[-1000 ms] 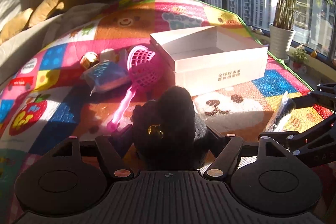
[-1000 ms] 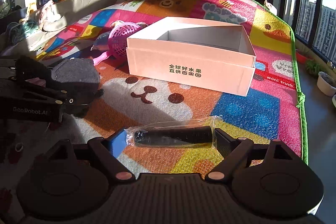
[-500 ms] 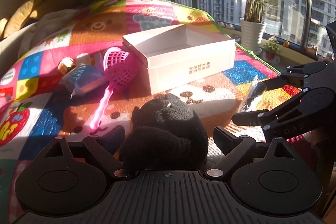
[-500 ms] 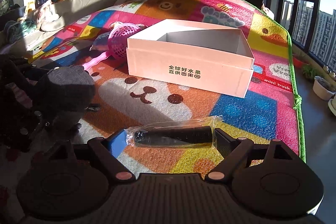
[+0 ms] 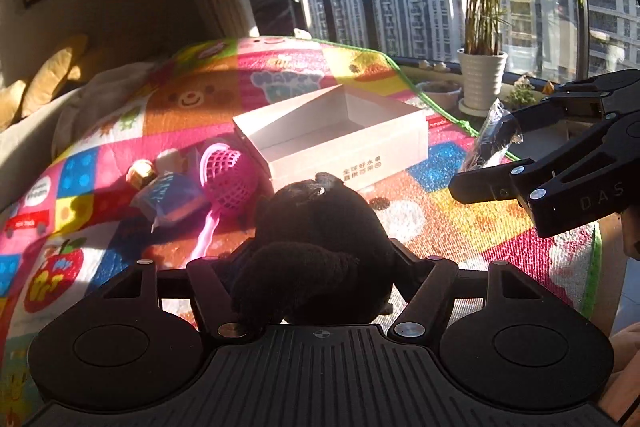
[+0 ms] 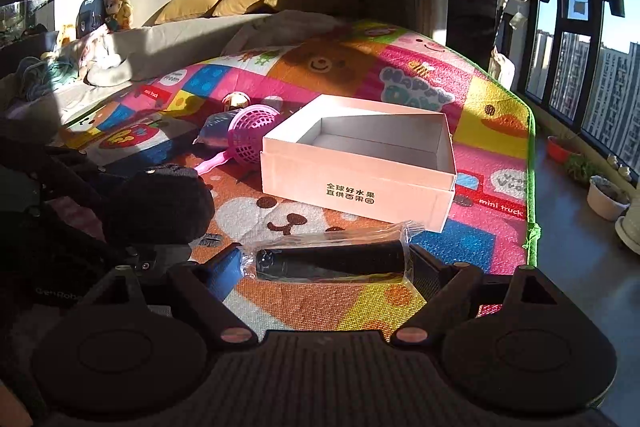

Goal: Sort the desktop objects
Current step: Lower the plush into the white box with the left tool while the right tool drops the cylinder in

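My left gripper [image 5: 316, 263] is shut on a black plush toy [image 5: 316, 247] and holds it above the mat, short of the open white cardboard box [image 5: 340, 143]. My right gripper [image 6: 328, 263] is shut on a black cylinder in a clear plastic wrapper [image 6: 332, 259], also lifted, in front of the box [image 6: 360, 163]. In the left wrist view the right gripper [image 5: 560, 163] shows at the right with the wrapped cylinder [image 5: 492, 143]. In the right wrist view the plush toy [image 6: 160, 203] shows at the left. The box is empty.
A pink mesh scoop [image 5: 228, 183], a blue packet [image 5: 172, 195] and a small gold object [image 5: 140, 173] lie left of the box on the colourful play mat [image 5: 460, 219]. A potted plant [image 5: 480, 83] stands by the window. Cushions and a sofa edge lie left.
Both grippers have risen off the mat with their objects and moved toward the box. The plush toy and the wrapped cylinder are now held higher.
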### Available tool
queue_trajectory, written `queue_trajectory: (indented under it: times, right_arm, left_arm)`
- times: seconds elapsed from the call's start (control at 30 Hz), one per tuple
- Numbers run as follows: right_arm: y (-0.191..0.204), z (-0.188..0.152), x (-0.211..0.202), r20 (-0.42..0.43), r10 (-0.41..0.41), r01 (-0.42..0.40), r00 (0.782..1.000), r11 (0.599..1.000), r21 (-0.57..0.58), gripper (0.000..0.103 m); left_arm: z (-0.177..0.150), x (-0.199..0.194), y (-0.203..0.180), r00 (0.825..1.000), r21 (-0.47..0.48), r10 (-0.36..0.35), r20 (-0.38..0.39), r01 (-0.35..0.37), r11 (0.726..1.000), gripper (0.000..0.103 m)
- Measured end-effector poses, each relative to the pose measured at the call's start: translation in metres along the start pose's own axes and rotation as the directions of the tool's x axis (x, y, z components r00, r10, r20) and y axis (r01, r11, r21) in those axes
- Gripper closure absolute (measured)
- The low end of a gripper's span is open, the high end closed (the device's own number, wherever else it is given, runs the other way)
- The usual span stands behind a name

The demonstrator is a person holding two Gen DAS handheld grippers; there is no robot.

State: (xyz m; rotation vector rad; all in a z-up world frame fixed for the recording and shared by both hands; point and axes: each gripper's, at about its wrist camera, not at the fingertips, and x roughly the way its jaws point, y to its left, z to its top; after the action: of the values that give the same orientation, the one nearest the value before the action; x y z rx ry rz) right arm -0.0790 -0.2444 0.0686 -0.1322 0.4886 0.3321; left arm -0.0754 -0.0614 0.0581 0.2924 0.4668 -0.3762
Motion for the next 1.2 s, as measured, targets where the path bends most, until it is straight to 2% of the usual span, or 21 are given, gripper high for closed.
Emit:
queue_trajectory:
  times: [0.13, 0.3, 0.4, 0.5, 0.53, 0.6, 0.63, 0.67, 0.83, 1.03, 1.2]
  right_arm:
    - [-0.013, 0.029, -0.022, 0.091, -0.014, 0.013, 0.996, 1.0, 0.009, 0.016]
    - [-0.038, 0.074, -0.027, 0.175, 0.003, -0.011, 0.985, 0.999, 0.048, 0.016]
    - [-0.055, 0.111, -0.011, 0.216, -0.031, 0.018, 0.976, 0.998, 0.061, 0.016]
    - [-0.08, 0.148, 0.018, 0.238, -0.055, 0.024, 0.97, 0.991, 0.134, 0.016]
    - [-0.09, 0.159, 0.031, 0.23, -0.043, 0.003, 0.972, 0.986, 0.169, 0.016]
    - [-0.108, 0.175, 0.063, 0.197, 0.011, -0.058, 0.98, 0.97, 0.235, 0.012]
    - [-0.116, 0.18, 0.08, 0.17, 0.056, -0.098, 0.984, 0.962, 0.254, 0.007]
    - [-0.121, 0.181, 0.094, 0.144, 0.067, -0.106, 0.987, 0.953, 0.284, 0.007]
    - [-0.127, 0.157, 0.127, 0.085, 0.029, -0.053, 0.996, 0.954, 0.296, 0.007]
    - [-0.115, 0.134, 0.147, 0.012, 0.01, -0.013, 1.0, 0.955, 0.297, 0.007]
    - [-0.094, 0.136, 0.149, -0.003, 0.021, -0.019, 1.0, 0.967, 0.254, 0.006]
  left_arm:
    - [0.031, -0.015, -0.002, 0.992, 0.016, 0.03, 0.124, -0.032, 0.999, 0.03]
    - [0.072, 0.003, -0.004, 0.976, 0.085, 0.045, 0.211, -0.064, 0.994, 0.03]
    - [0.101, 0.029, -0.002, 0.966, 0.134, 0.049, 0.252, -0.085, 0.987, 0.03]
    - [0.125, 0.068, 0.005, 0.959, 0.122, 0.048, 0.278, -0.085, 0.989, 0.028]
    - [0.131, 0.084, 0.01, 0.962, 0.1, 0.039, 0.272, -0.068, 0.993, 0.026]
    - [0.136, 0.112, 0.024, 0.972, 0.046, 0.002, 0.236, -0.013, 0.999, 0.012]
    - [0.136, 0.12, 0.033, 0.976, 0.011, 0.01, 0.218, -0.012, 1.0, 0.008]
    - [0.134, 0.122, 0.039, 0.978, -0.016, 0.022, 0.209, -0.019, 1.0, 0.006]
    - [0.09, 0.096, 0.079, 0.983, -0.107, 0.056, 0.174, -0.038, 0.994, 0.001]
    - [0.029, 0.079, 0.08, 0.998, -0.126, 0.05, 0.038, -0.045, 0.991, 0.0]
    - [-0.006, 0.065, 0.083, 0.998, -0.172, 0.059, -0.006, -0.059, 0.983, 0.0]
